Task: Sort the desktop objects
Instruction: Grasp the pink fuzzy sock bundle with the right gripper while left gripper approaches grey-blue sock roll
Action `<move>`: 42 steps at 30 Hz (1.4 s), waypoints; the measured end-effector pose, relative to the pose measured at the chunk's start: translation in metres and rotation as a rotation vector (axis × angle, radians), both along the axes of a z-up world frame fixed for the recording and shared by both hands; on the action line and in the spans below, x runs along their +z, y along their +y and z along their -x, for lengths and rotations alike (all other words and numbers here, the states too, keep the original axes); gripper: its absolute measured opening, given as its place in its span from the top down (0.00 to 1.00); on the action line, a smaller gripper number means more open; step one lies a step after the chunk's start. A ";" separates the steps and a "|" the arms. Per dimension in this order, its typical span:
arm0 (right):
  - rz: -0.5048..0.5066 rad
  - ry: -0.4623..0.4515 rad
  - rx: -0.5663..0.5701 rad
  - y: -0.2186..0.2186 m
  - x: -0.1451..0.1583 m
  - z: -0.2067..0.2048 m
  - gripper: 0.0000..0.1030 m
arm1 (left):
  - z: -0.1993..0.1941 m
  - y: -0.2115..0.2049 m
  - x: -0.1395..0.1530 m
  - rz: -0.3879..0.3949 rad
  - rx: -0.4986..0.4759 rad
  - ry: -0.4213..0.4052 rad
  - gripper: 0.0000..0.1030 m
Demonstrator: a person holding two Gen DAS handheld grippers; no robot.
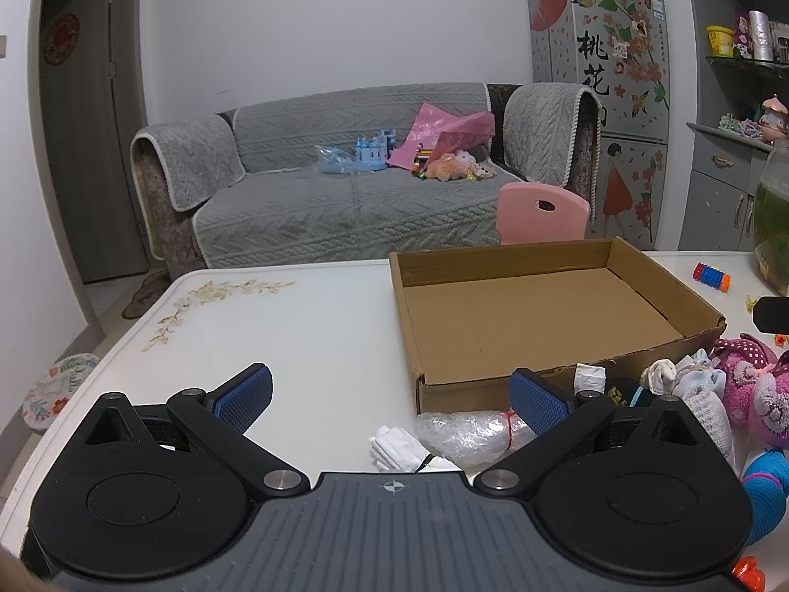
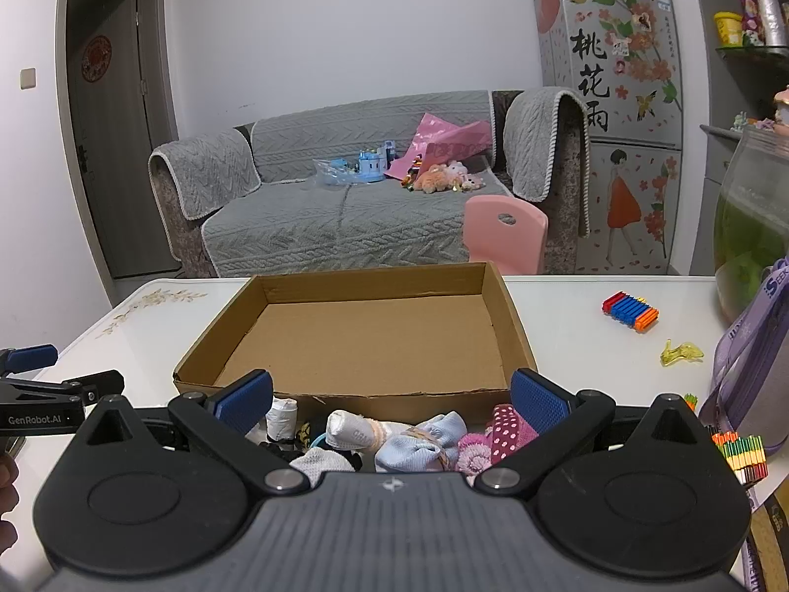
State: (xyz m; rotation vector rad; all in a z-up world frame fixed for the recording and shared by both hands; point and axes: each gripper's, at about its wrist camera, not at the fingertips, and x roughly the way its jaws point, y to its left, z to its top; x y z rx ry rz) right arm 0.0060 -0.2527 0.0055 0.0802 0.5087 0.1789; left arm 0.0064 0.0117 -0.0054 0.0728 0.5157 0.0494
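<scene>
Desktop clutter: sock rolls (image 2: pixel 394 436) heaped on table (image 2: pixel 567 306) just before empty cardboard box (image 2: pixel 370 335); bubble-wrap bundle (image 1: pixel 468 431) + tissue at its left corner. Both tongs wide, holding nothing: left gripper (image 1: pixel 389 397), right gripper (image 2: pixel 392 397). Best take one roll at a time, centre pads, lift over front wall. Readable: "GenRobot.AI" on left tool; fridge (image 2: pixel 611 98) reads 桃花雨; lanyard (image 2: pixel 754 340) "SEEK…", rest cut off.

Each gripper, the left gripper (image 1: pixel 389 397) and the right gripper (image 2: pixel 392 397), has matte black linkage arms with silver pivot screws, blue dimpled pads (image 2: pixel 540 397), round black discs, and a ribbed grey housing marked by a small crosshair.
</scene>
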 end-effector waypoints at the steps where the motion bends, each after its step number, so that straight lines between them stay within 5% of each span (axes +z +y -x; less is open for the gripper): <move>1: 0.001 0.000 -0.001 0.000 0.000 0.000 0.00 | 0.000 0.000 0.000 -0.001 0.001 -0.001 0.00; 27: 0.014 0.008 -0.021 -0.013 -0.001 0.003 0.00 | 0.001 0.013 -0.006 -0.016 0.020 0.024 0.00; 42: 0.079 0.084 0.007 -0.041 -0.022 0.003 0.00 | -0.013 0.031 -0.044 -0.055 0.039 0.220 0.00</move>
